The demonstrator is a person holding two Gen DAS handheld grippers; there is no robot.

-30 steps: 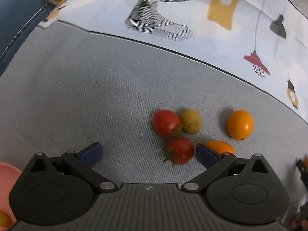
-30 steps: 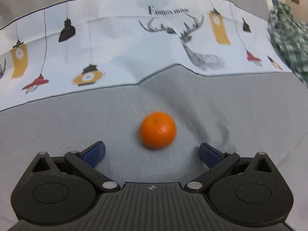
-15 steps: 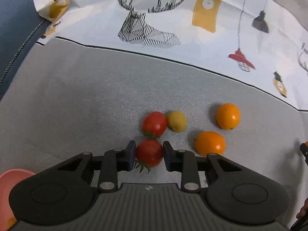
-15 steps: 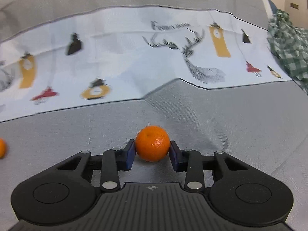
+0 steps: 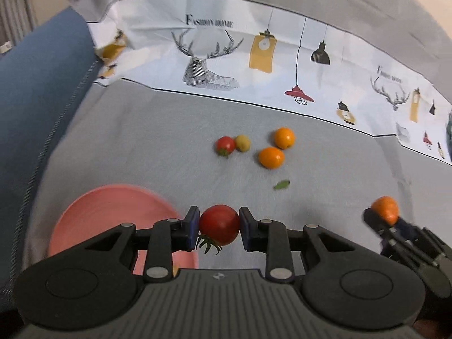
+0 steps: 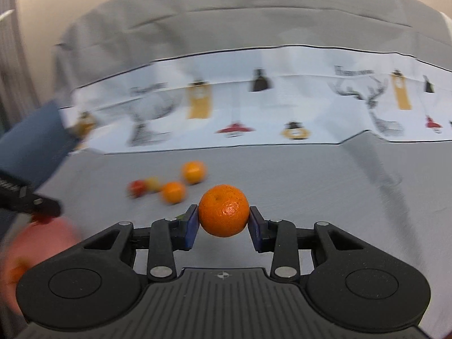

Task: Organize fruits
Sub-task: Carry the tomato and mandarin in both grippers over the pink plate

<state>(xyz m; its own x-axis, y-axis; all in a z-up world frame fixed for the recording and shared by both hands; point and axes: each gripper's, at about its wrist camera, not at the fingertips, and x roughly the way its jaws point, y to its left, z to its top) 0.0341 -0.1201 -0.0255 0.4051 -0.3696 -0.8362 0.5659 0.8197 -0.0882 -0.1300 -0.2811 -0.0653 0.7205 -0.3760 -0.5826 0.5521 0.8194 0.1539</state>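
Tomato (image 5: pixel 219 224) sits clamped in left gripper (image 5: pixel 218 227), pink plate (image 5: pixel 113 212) just left below; right gripper (image 6: pixel 223 223) pinches tangerine (image 6: pixel 223 210), likewise plate-bound.

A tomato (image 5: pixel 219 224) sits between the left gripper's (image 5: pixel 219 230) pads, up off the cloth (image 5: pixel 141 141), with the plate (image 5: pixel 107 212) just to its left and below. To the right, the right gripper (image 6: pixel 223 223) holds an orange (image 6: pixel 223 210) the same way. Farther out on the cloth lies a cluster: a second tomato (image 5: pixel 225 145) at left touching a small fruit (image 5: pixel 243 142), then two more oranges (image 5: pixel 271 157) to the right, one behind the other. A leaf (image 5: pixel 281 184) lies nearer, between the cluster and the grippers. A printed band (image 5: pixel 254 56) runs along the far side.
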